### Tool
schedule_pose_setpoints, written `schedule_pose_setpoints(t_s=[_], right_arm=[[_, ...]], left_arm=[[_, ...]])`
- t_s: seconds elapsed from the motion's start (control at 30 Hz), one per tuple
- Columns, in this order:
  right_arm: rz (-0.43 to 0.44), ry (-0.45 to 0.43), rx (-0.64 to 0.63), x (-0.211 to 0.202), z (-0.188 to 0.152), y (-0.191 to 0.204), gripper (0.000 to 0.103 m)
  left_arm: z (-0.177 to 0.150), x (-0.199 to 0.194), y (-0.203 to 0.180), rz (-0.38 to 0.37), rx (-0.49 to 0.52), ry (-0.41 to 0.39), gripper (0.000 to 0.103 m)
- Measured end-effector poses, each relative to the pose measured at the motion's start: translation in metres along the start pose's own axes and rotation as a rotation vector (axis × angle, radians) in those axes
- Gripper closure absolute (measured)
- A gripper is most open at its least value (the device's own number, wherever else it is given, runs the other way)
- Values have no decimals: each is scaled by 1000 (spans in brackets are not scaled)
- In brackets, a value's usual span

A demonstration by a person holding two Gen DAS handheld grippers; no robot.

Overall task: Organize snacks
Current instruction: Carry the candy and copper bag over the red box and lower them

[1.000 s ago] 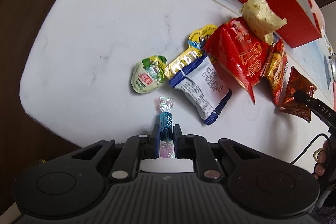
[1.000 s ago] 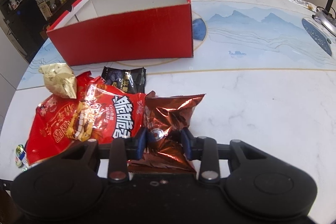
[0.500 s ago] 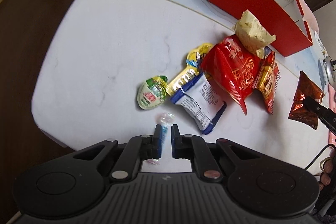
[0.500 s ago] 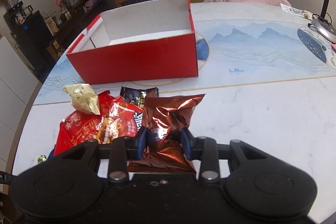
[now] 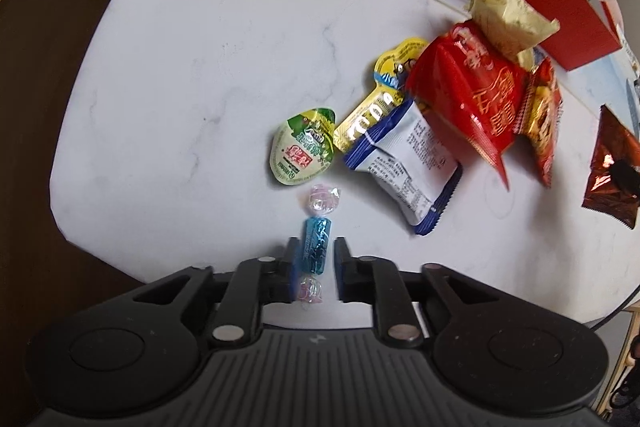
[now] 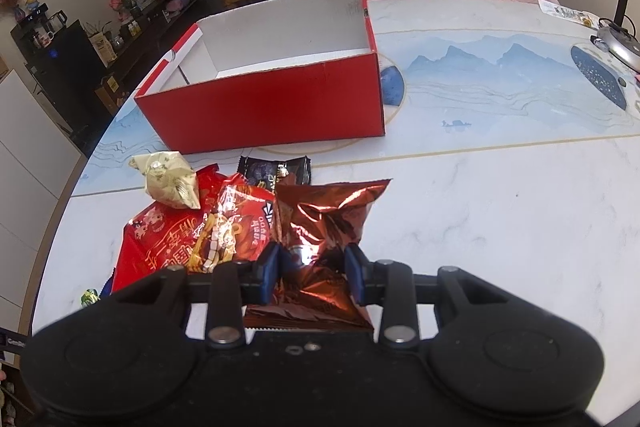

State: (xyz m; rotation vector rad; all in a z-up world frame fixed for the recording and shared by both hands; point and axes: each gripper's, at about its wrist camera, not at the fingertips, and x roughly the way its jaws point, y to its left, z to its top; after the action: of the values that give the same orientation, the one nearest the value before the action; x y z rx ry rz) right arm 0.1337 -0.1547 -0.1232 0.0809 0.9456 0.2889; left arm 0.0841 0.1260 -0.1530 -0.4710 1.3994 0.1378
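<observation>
A blue twist-wrapped candy [image 5: 317, 245] lies on the white marble table [image 5: 192, 67] between the jaws of my left gripper [image 5: 317, 259]. Those jaws are opening, with a gap showing on the candy's right side. My right gripper [image 6: 313, 269] is shut on a copper-brown foil bag [image 6: 324, 215], held just above the table; the same bag [image 5: 612, 163] shows at the far right of the left wrist view. An open red box [image 6: 264, 111] with a bare white inside stands beyond the snack pile.
Loose snacks lie together: a green jelly cup [image 5: 303, 153], a blue-white packet [image 5: 404, 163], a big red bag [image 5: 472, 87], a pale yellow packet [image 5: 504, 15], a black packet [image 6: 276, 171]. The table's rounded edge [image 5: 76, 243] is close on the left. A lamp base [image 6: 620, 43] sits far right.
The left jaws have parted from shut, and the candy now sits plainly between them. The right gripper has risen a little with the brown bag, so more of the box's inside shows.
</observation>
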Motion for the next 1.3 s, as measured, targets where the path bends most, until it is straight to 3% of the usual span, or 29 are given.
schedule_pose_setpoints(t_s=[0.33, 0.47, 0.8, 1.3], right_arm=[[-7, 7, 8, 1, -2, 1, 70], [-12, 6, 9, 2, -1, 1, 70], [-14, -2, 16, 0, 1, 1, 70], [24, -79, -29, -20, 49, 19, 70]], left_arm=[[-7, 9, -25, 93, 139, -45, 78], [-10, 11, -29, 102, 172, -55, 91], [-1, -4, -5, 36, 69, -71, 91], [48, -98, 3, -27, 24, -239, 91]])
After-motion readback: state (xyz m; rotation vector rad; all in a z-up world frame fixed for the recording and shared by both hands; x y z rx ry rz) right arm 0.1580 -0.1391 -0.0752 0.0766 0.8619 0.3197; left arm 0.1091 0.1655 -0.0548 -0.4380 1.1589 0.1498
